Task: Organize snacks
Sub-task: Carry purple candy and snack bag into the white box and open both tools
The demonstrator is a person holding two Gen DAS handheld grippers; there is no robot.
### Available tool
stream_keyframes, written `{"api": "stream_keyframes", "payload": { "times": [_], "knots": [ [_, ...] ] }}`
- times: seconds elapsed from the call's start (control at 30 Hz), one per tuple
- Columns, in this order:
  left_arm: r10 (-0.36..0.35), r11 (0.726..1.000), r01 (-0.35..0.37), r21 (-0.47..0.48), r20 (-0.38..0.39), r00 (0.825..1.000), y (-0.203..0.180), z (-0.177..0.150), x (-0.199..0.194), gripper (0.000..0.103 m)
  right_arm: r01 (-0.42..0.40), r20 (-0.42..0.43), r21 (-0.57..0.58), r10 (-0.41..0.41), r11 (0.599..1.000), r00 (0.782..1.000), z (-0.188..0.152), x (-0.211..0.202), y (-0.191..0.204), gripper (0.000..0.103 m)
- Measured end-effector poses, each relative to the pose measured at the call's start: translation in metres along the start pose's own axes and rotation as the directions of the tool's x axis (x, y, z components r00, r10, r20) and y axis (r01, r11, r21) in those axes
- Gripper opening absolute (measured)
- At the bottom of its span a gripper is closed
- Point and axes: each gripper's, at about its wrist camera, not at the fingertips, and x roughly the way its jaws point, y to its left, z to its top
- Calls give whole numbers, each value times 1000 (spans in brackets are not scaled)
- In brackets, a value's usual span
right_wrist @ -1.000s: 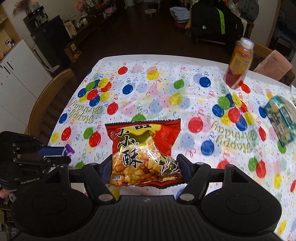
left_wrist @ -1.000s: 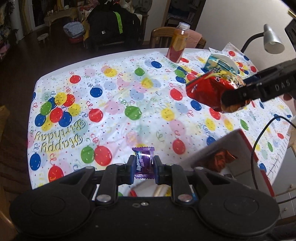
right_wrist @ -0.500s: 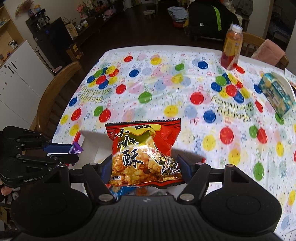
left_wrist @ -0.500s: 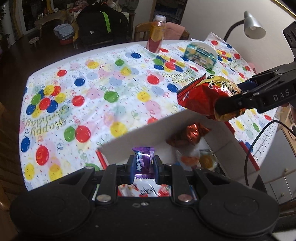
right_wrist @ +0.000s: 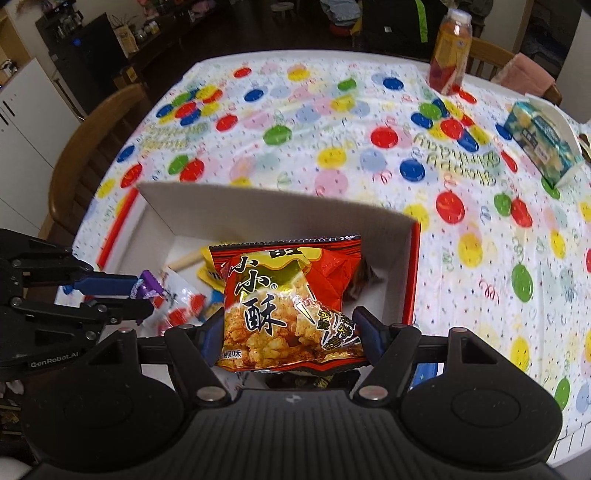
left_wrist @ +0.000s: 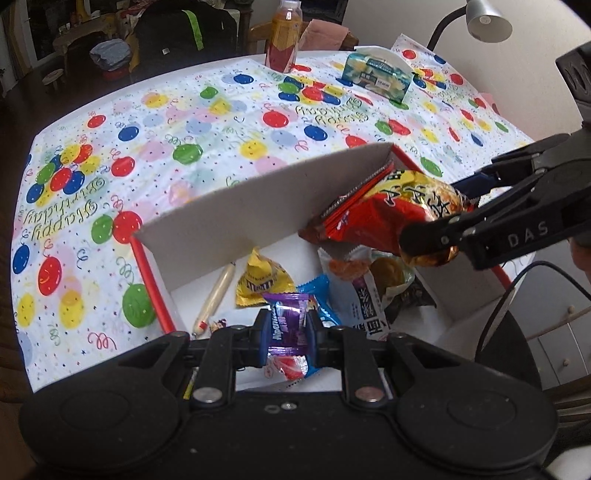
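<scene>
My left gripper [left_wrist: 287,338] is shut on a small purple candy [left_wrist: 287,328], held over the near side of an open white box with red edges [left_wrist: 236,214]. My right gripper [right_wrist: 290,334] is shut on a red snack bag [right_wrist: 291,306] with yellow and orange print, hanging above the box's right half [right_wrist: 406,273]. In the left wrist view the red snack bag [left_wrist: 391,210] and right gripper [left_wrist: 443,225] come in from the right. Inside the box lie a yellow M&M's pack [left_wrist: 260,280], a blue wrapper [left_wrist: 317,295], a white packet [left_wrist: 365,306] and a sausage stick [left_wrist: 216,295].
A balloon-print birthday tablecloth [left_wrist: 184,122] covers the table. At the far side stand a juice bottle [left_wrist: 282,37] and a teal tissue box [left_wrist: 376,75]. A desk lamp [left_wrist: 487,18] sits at the back right. A wooden chair [right_wrist: 85,155] stands at the table's left.
Both grippers have moved back over the box with their snacks still held; the box interior now fills the lower view. The red bag has come lower toward the box.
</scene>
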Motion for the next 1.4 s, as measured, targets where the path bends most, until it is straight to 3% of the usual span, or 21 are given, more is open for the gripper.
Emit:
{"api": "stream_keyframes", "payload": {
  "times": [0.5,1.1,1.2,1.37,1.4],
  "knots": [
    [67,997,-68,-23,-12,998,-17,-5,36,17,41,28,-48,-40,998,999,-28,25,8,72],
    [112,991,-115,-75,-34,993,-23,-5,47,21,-20,26,-11,20,1000,999,-36,30,-5,76],
    [121,989,-123,-85,-33,992,-24,-7,46,24,-35,34,6,35,999,999,-40,28,-9,91],
    [135,984,-137,-116,-20,991,-28,-11,40,28,-55,68,10,54,998,996,-47,18,-14,94],
    [139,982,-140,-124,-17,990,-30,-12,38,32,-58,77,9,57,998,995,-48,16,-15,100]
  ]
}}
